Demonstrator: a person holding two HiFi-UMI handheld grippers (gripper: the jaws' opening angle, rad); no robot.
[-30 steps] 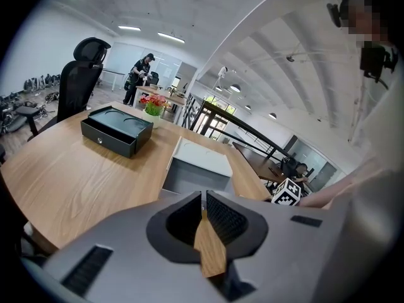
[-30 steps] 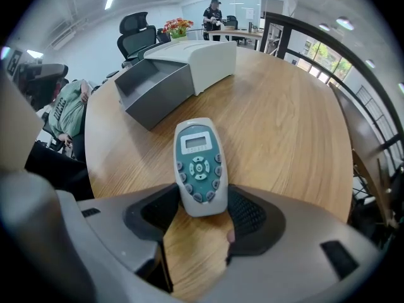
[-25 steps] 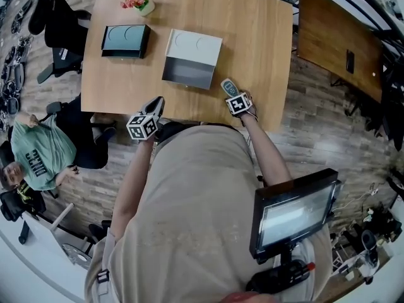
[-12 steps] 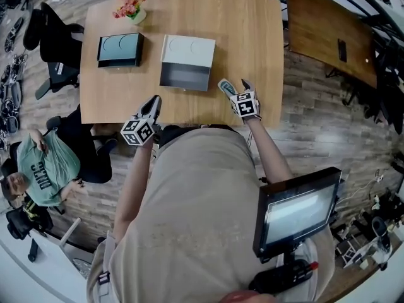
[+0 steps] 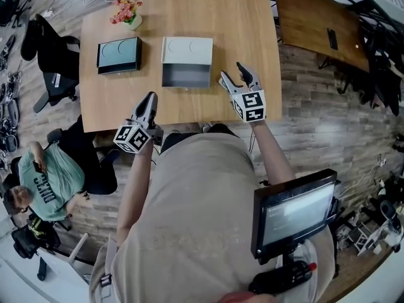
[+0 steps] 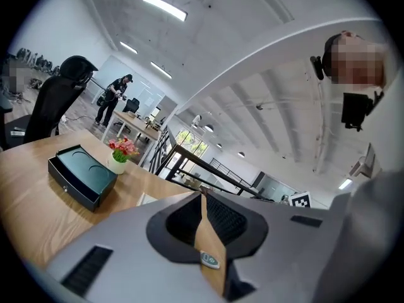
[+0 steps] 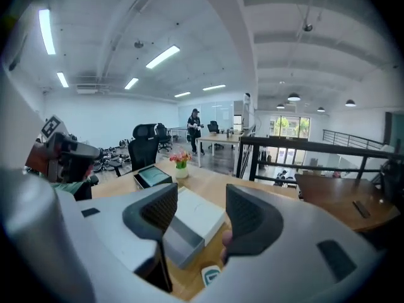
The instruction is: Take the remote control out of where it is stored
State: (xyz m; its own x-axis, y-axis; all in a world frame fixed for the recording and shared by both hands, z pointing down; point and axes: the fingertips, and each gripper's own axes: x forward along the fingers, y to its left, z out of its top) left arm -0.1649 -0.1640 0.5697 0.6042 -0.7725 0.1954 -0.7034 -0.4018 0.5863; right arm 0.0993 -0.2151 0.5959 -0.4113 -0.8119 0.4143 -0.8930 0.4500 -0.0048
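Note:
The remote control [image 7: 210, 274] lies flat on the wooden table [image 5: 240, 24], outside the grey drawer box [image 5: 187, 50]; only its pale teal tip shows, low between my right jaws. In the head view my right gripper [image 5: 236, 78] hovers over that spot by the table's near right edge and hides the remote. Its jaws are closing with a wide gap, and the pads press on nothing. My left gripper [image 5: 149, 101] is shut and empty at the near edge, left of the box. The box's drawer [image 5: 185, 76] stands open toward me.
A dark box [image 5: 118, 54] and a flower pot [image 5: 127, 12] stand at the table's far left. An office chair [image 5: 50, 43] and a seated person [image 5: 43, 180] are to the left. A second wooden table [image 5: 315, 24] is to the right, and a monitor [image 5: 293, 210] sits at my hip.
My right gripper has drawn back and up from the remote, a little to the right. The left gripper has hardly moved and stays shut.

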